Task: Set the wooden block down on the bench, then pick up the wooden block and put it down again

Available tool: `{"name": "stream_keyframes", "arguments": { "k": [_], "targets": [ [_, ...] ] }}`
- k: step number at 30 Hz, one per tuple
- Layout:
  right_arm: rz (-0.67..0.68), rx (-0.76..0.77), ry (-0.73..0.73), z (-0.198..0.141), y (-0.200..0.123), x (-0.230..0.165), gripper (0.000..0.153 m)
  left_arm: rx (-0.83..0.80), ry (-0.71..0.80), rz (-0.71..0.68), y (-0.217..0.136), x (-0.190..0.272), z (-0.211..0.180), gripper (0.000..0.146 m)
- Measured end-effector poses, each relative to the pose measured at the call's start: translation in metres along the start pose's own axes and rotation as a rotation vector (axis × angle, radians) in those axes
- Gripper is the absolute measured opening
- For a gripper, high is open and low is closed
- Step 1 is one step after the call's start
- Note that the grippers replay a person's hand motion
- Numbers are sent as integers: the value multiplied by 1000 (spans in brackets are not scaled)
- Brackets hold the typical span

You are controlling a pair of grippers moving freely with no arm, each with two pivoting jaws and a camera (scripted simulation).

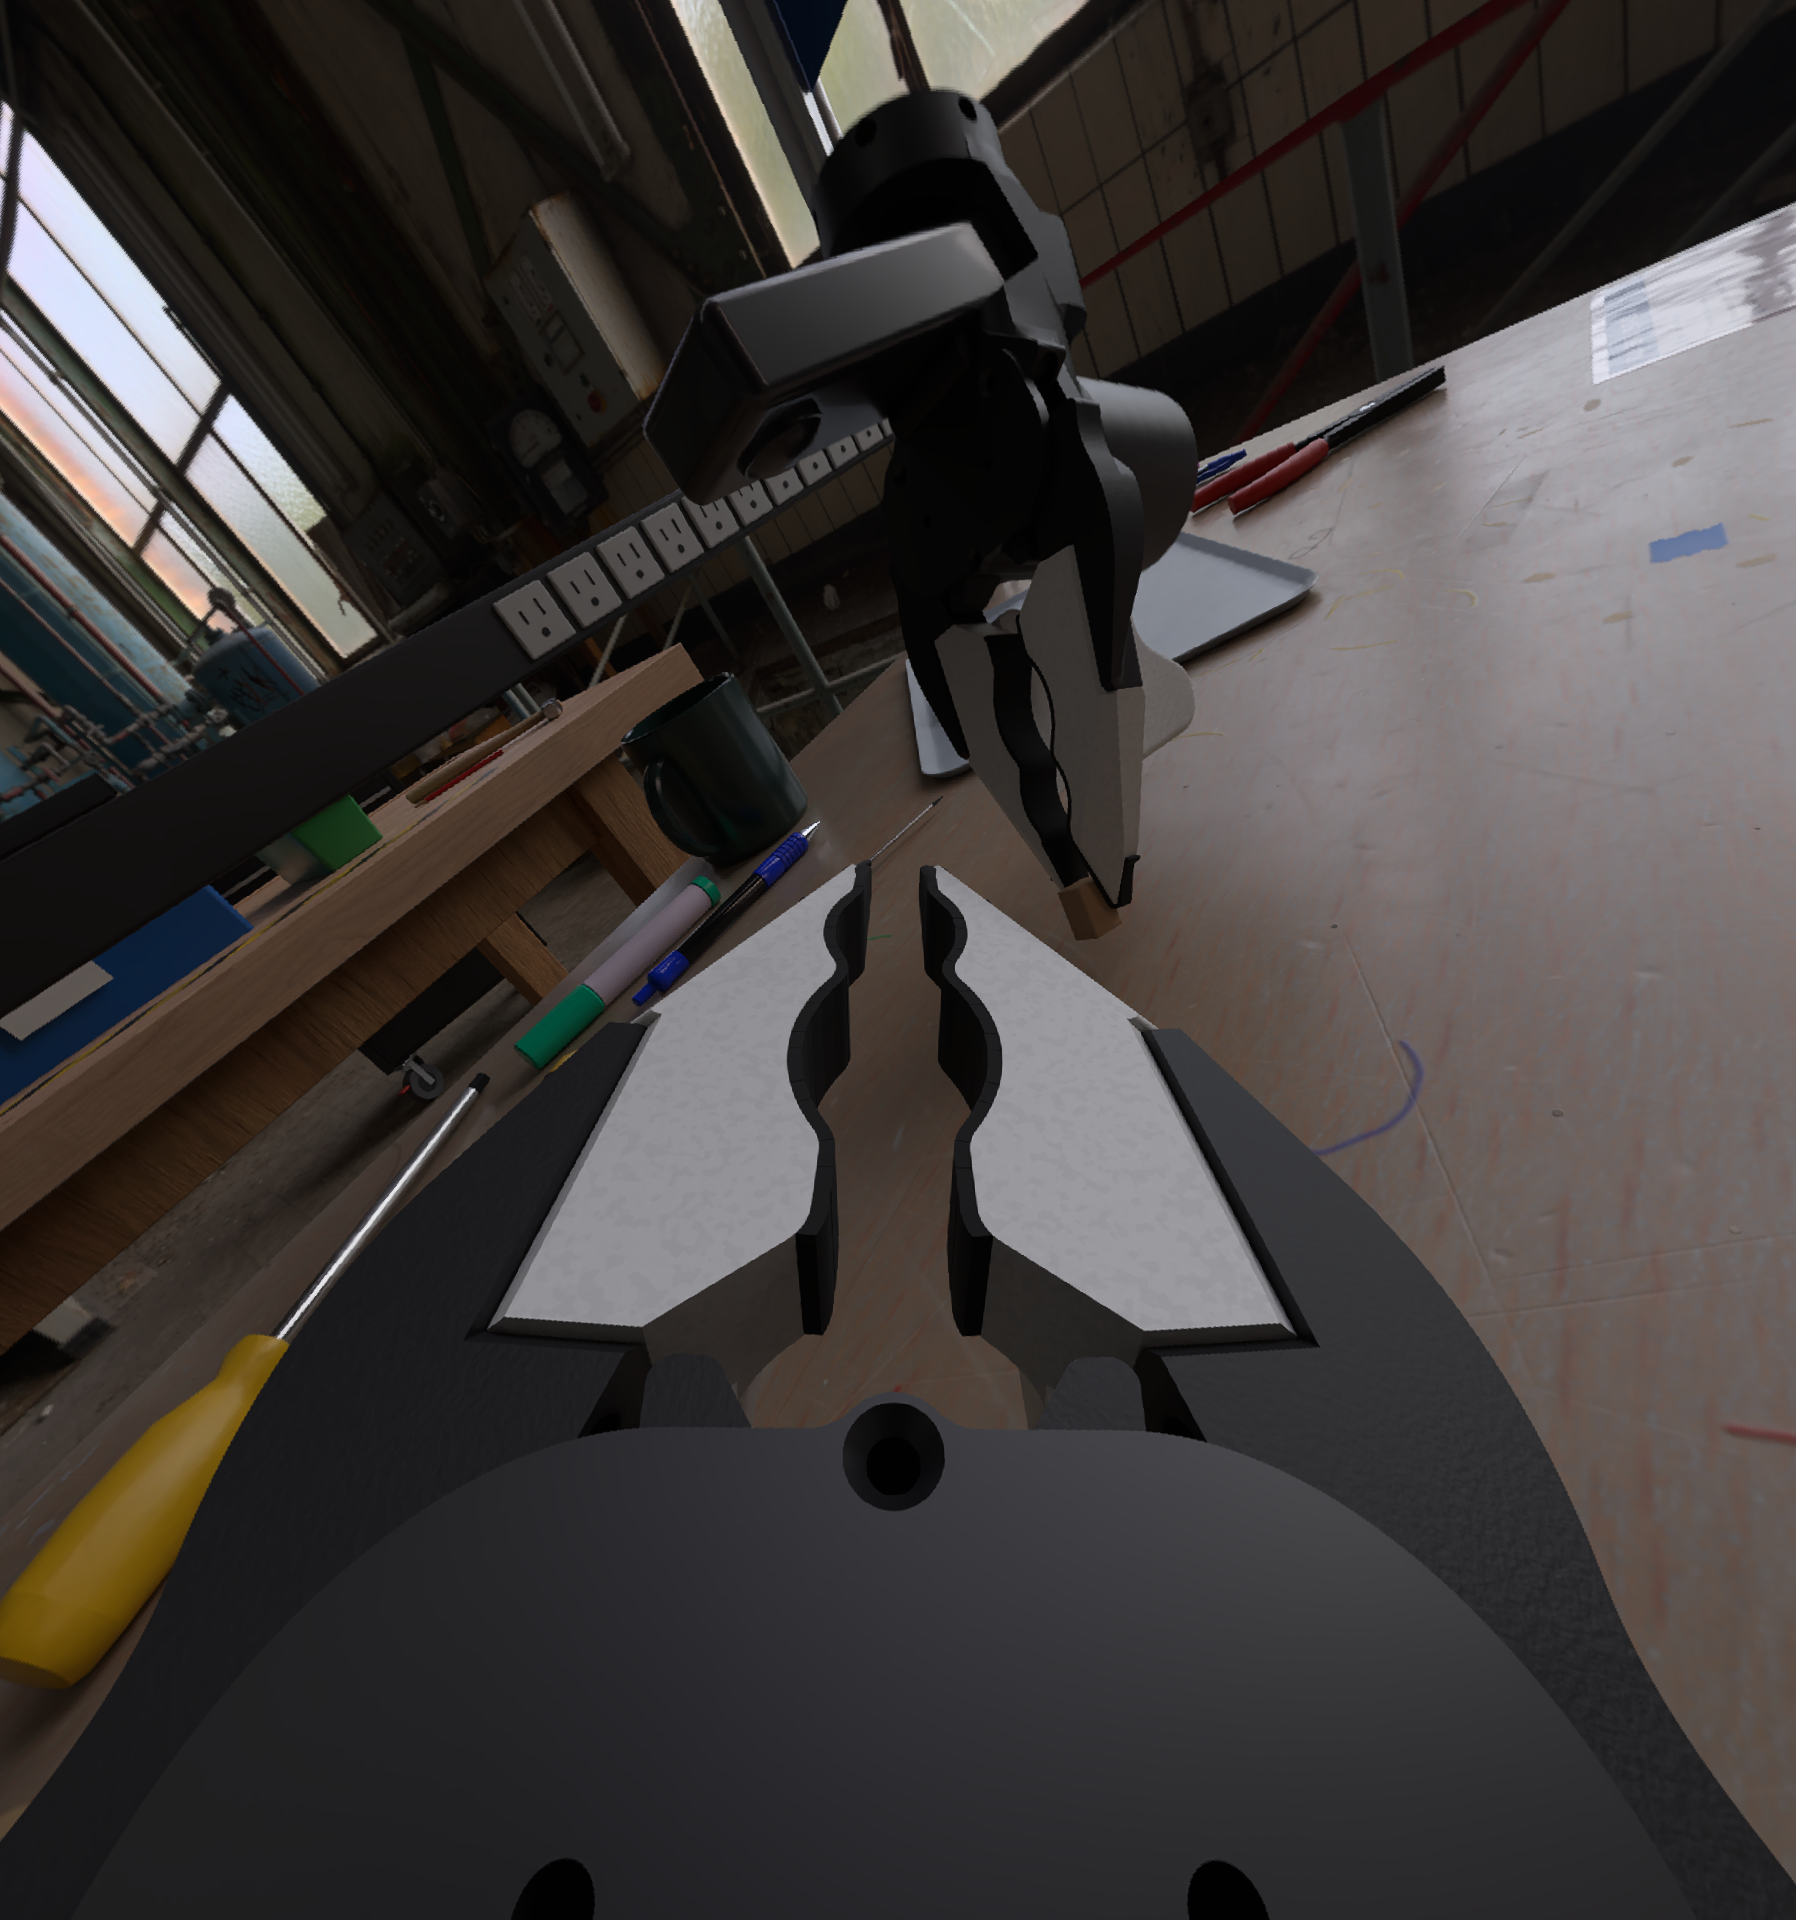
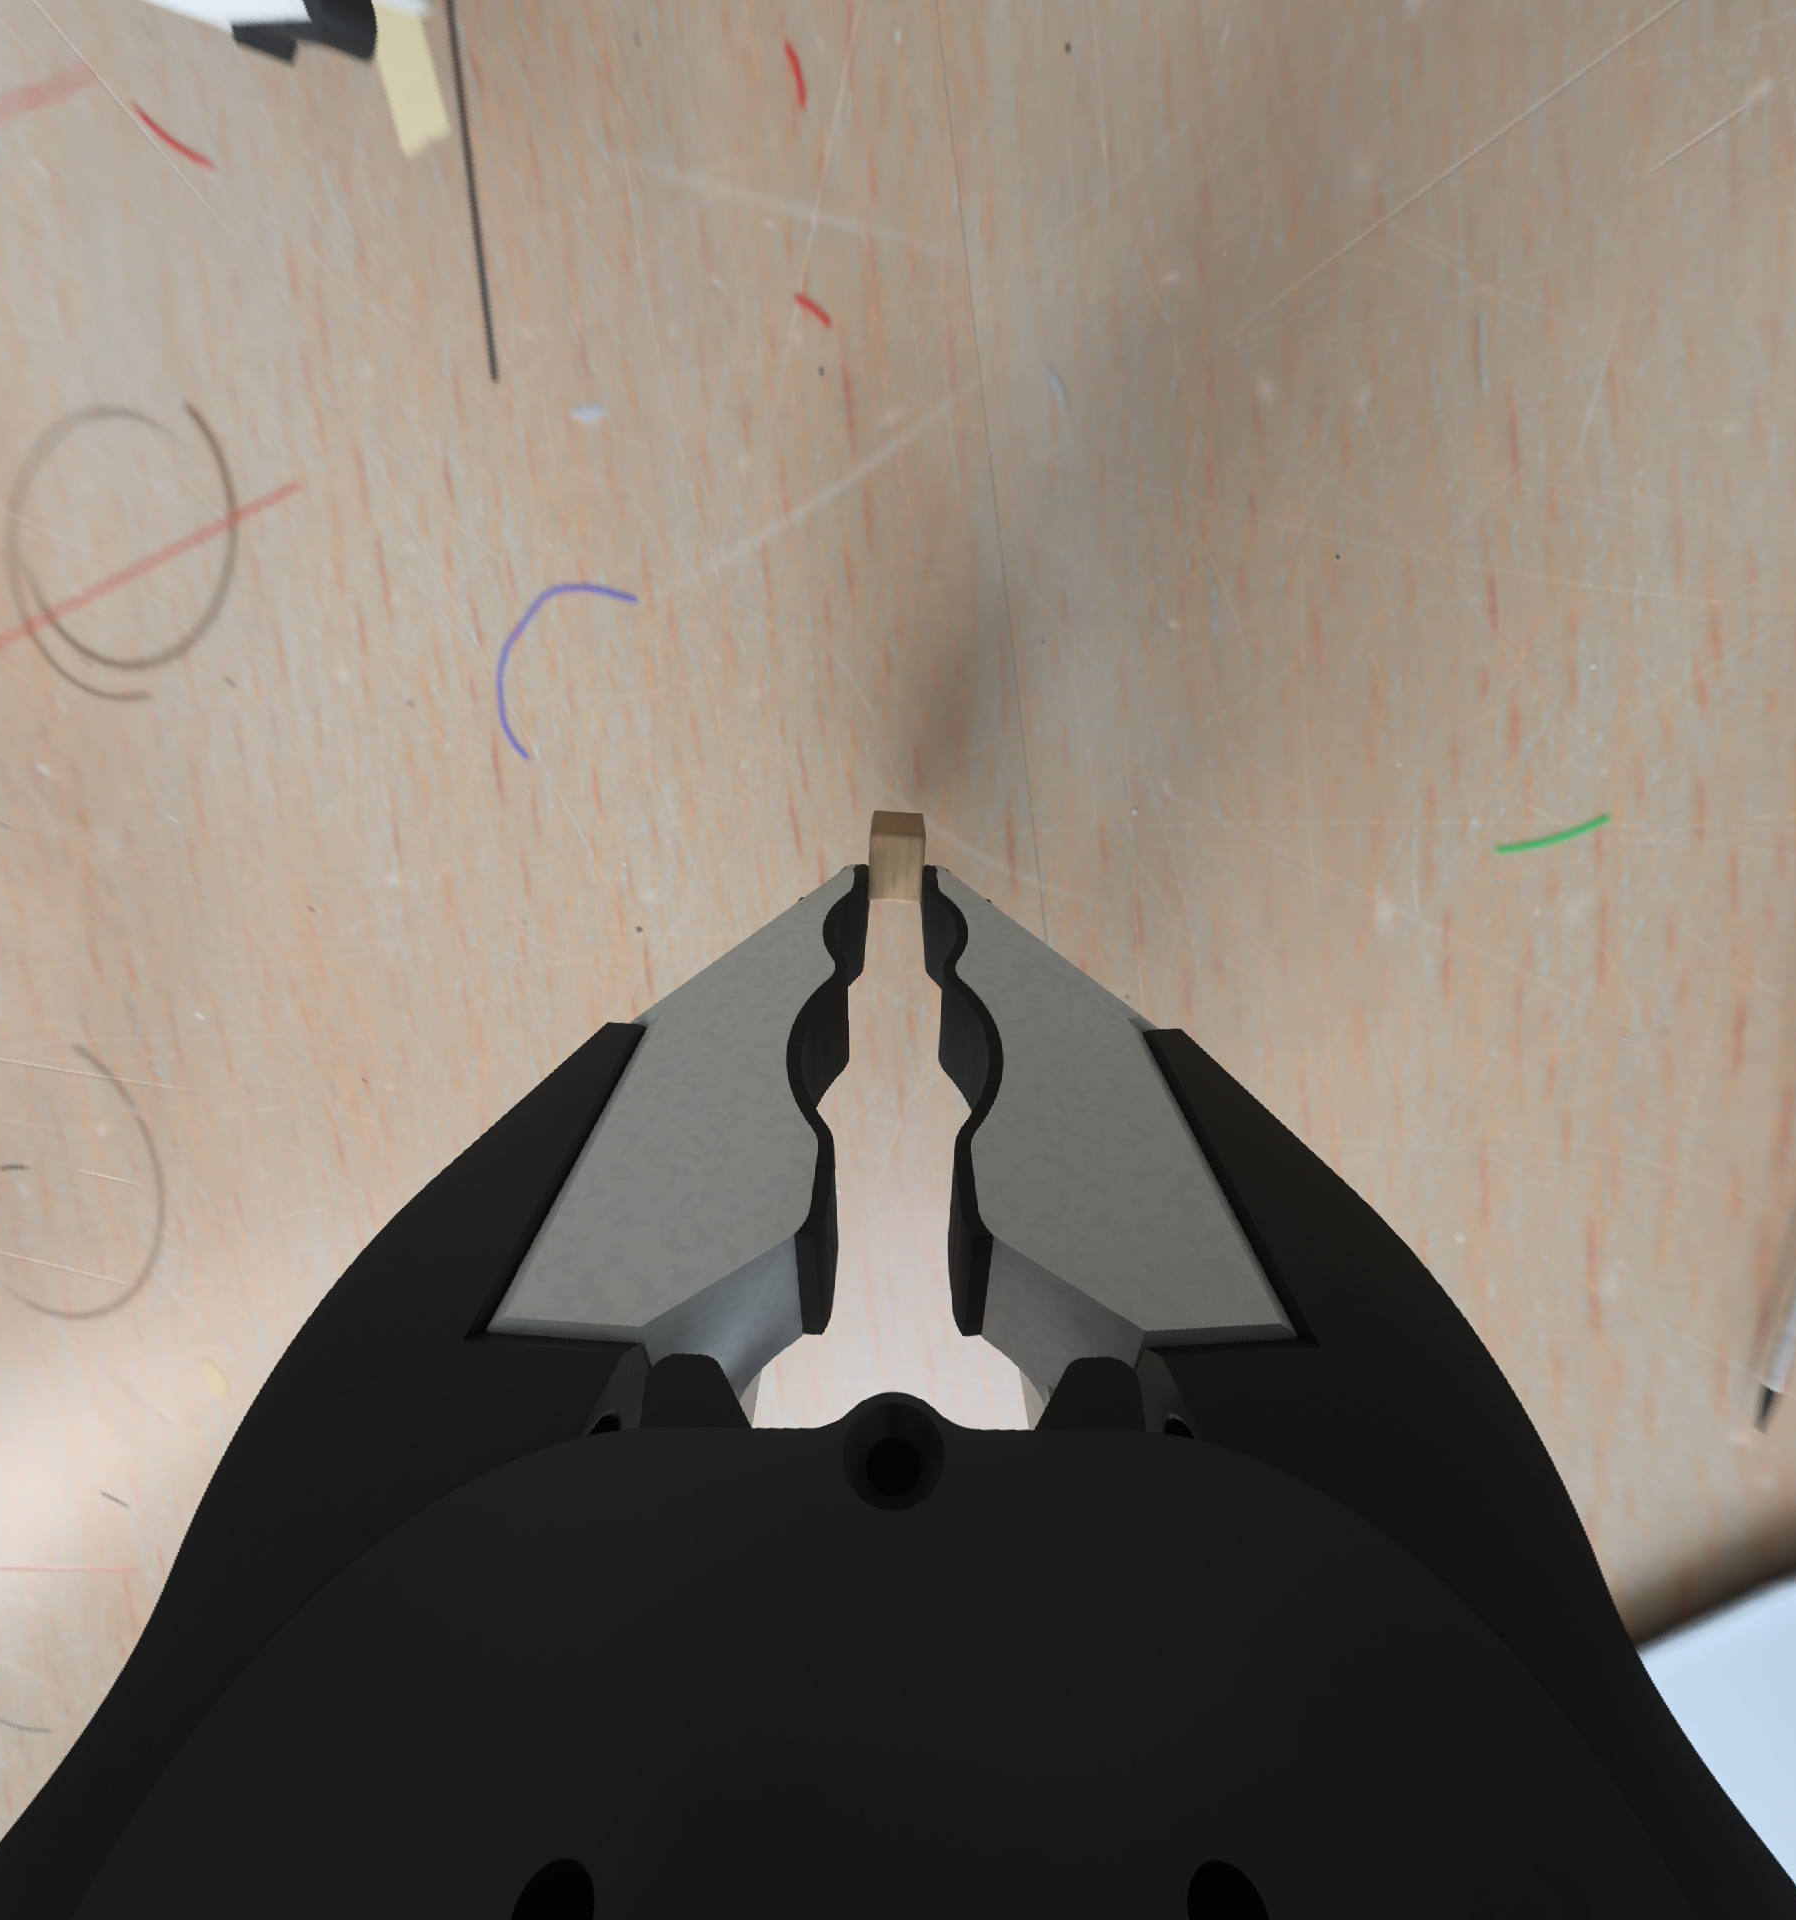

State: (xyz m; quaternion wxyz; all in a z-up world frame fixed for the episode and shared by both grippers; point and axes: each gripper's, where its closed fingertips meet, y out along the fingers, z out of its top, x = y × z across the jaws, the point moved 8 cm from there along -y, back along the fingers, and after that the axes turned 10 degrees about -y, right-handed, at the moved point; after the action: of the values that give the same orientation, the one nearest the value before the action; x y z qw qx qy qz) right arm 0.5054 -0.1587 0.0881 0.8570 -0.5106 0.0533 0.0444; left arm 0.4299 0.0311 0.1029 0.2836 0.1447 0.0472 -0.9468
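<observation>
Right wrist view: right gripper point(image 2: 895, 883) clamps wooden block point(image 2: 895, 854), unmarked, above bench point(image 2: 1289, 520); left gripper point(image 1: 895, 883) slightly apart, empty.

Dim workshop, paned windows point(image 1: 125, 416), tiled wall point(image 1: 1237, 187), oak table point(image 1: 354, 935)

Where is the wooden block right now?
The wooden block is pinched between the right gripper fingertips, just above the bench; the left wrist view shows it right of the blue pen.

Wooden block point(image 2: 896, 854): pale, matt. Bench point(image 2: 1289, 520): scuffed plywood. Screwdriver point(image 1: 198, 1455): glossy yellow plastic handle, shiny metal shaft.
</observation>
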Motion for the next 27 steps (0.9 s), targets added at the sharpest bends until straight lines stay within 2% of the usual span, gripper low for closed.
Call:
{"name": "stream_keyframes", "arguments": {
  "k": [7,12,13,14,17,22,24,27],
  "targets": [
    [-79,-305,-85,2,-5,-8,9,-8,22,-10,2,3,0,8],
    [-82,-331,-102,-1,-2,-13,12,-7,23,-18,2,5,0,7],
    [-93,-331,-110,-1,-4,-14,26,-7,24,-19,2,5,0,7],
    [-108,-332,-119,-1,-5,-15,32,-7,25,-20,2,5,0,7],
    [-144,-325,-166,1,-7,-18,35,-6,23,-22,2,5,0,7],
    [-161,-367,-235,2,-3,-21,33,-8,22,-26,3,6,-1,7],
    [-157,-372,-242,3,-3,-20,10,-9,23,-26,3,6,-1,7],
    [-169,-330,-182,9,-6,-14,10,-9,22,-24,3,6,-1,7]
  ]
}}
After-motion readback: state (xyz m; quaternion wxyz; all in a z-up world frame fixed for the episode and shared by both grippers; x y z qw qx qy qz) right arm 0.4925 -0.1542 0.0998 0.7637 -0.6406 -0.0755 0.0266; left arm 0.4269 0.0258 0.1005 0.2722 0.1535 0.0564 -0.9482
